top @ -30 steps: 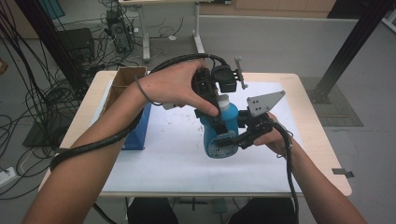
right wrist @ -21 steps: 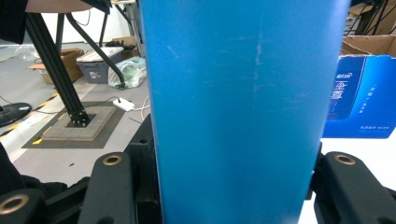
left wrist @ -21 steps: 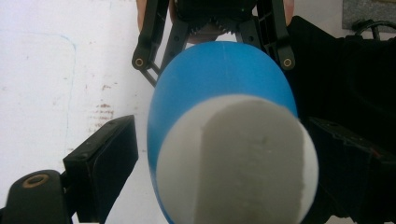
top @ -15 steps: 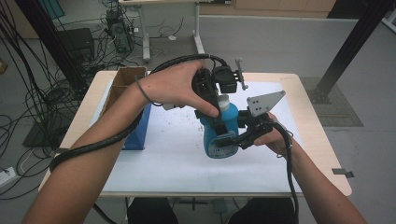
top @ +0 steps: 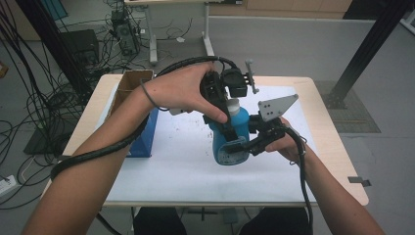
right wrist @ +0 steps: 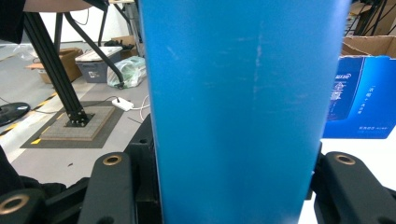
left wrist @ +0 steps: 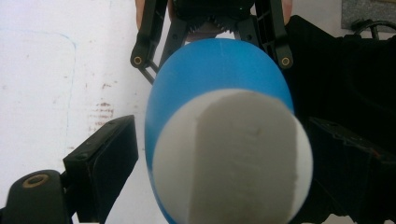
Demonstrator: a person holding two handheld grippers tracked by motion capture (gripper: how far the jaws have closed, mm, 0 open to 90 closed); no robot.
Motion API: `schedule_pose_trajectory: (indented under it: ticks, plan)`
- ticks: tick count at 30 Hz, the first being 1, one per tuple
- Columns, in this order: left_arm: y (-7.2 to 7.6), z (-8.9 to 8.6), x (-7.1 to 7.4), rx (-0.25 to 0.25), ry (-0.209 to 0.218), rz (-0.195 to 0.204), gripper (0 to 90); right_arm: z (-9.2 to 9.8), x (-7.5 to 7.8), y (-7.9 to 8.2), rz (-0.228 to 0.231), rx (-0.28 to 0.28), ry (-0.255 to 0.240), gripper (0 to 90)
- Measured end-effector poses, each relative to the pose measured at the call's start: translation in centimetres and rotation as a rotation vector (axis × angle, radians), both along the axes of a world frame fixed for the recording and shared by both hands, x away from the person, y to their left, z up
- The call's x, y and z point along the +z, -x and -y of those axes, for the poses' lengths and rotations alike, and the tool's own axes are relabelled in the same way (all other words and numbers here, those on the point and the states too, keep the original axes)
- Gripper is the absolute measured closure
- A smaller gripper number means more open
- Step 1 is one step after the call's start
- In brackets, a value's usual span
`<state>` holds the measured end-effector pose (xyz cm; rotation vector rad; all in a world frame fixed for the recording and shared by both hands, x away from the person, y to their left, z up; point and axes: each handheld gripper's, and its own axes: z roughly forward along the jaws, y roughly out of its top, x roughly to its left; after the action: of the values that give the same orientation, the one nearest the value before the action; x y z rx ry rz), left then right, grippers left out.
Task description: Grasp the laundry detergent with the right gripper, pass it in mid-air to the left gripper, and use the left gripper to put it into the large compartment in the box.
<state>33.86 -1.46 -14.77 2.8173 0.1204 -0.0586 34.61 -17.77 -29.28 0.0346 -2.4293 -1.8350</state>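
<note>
Blue box (top: pixel 147 134): we see it well to the left of both sets of jaws, by the table's (top: pixel 161 181) left edge, with an open cardboard box (top: pixel 128 84) behind it; the left forearm crosses in front and cuts off part of it.
Left gripper (top: pixel 226 108): we see it come down over the top of the blue bottle (top: pixel 230 132). In the left gripper view its jaws stand either side of the white cap (left wrist: pixel 233 158), the left jaw clear of it with a gap; the right jaw sits in shadow, so we cannot tell whether it touches. We read these jaws as parted, not clamped.
Blue bottle: it stands upright between the right gripper's jaws, its cap up between the left gripper's jaws. Its lower body is hidden by the right gripper.
Right gripper (top: pixel 240 147): its jaws are closed around the bottle's lower body; in the right gripper view the blue wall (right wrist: pixel 243 112) fills the space from jaw to jaw.
Change from earlier: we find none; grippers, bottle and hands sit as they did a second ago.
</note>
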Motion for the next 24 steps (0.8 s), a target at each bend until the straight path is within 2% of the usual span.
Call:
schedule_pose_trajectory:
  ticks: [24]
  plan:
    - [-0.04,-0.10,-0.03,0.001,0.000,0.002,11.8,-0.19,0.07,0.04,0.003,-0.001,0.002,44.1]
